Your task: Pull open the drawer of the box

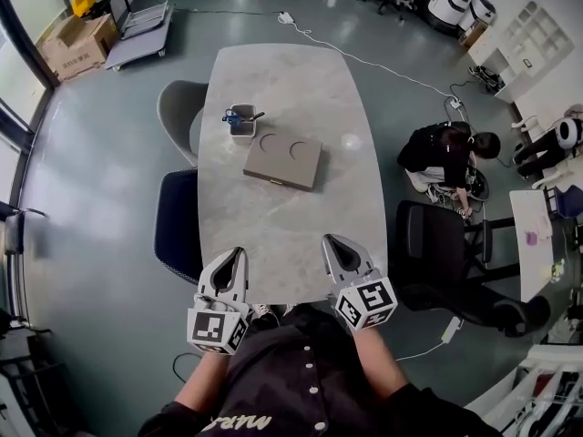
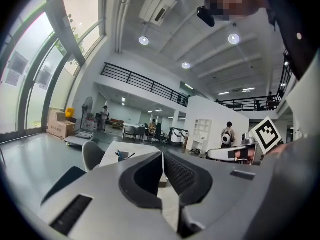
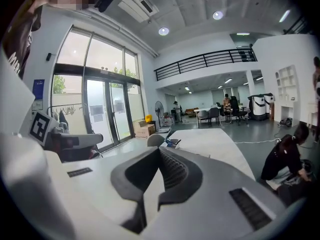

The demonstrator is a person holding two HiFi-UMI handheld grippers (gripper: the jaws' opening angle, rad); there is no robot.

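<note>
Grey polished floor [image 1: 109, 171] spreads all round a long, pale marble-look bench [image 1: 282, 230] with rounded corners, seen from above.

At the bench's 6 o'clock end, the left tool [image 1: 233, 264] hangs just over the near edge. Its jaws are pressed together with nothing between them, and the left gripper view shows the ribbed pads meeting along one line. The right tool [image 1: 337, 248] sits just beside it, toward 3 o'clock. Its jaws are likewise pressed together and empty, as its own view shows. Both point toward 12 o'clock, along the bench, and both are well apart from anything on it.

Straight ahead of the tools at 12 o'clock, near the middle of the bench, lies the box [image 1: 283, 161]. It is flat and brownish-grey, turned slightly askew, with two half-round cutouts in its top. Its drawer cannot be told apart from the body at this size, and the near side shows only a dark strip.

Just beside the box's far left corner, at about 11 o'clock, stands a small white cup [image 1: 241, 126] holding blue and dark items.

At the bench's 9 o'clock side are a grey chair [image 1: 175, 112] and, nearer, a dark blue chair [image 1: 175, 224]. At 3 o'clock a black chair [image 1: 437, 244] stands near the bench, and beyond it a person [image 1: 442, 153] crouches on the floor. Cardboard boxes [image 1: 77, 44] sit far off at 10 o'clock.
</note>
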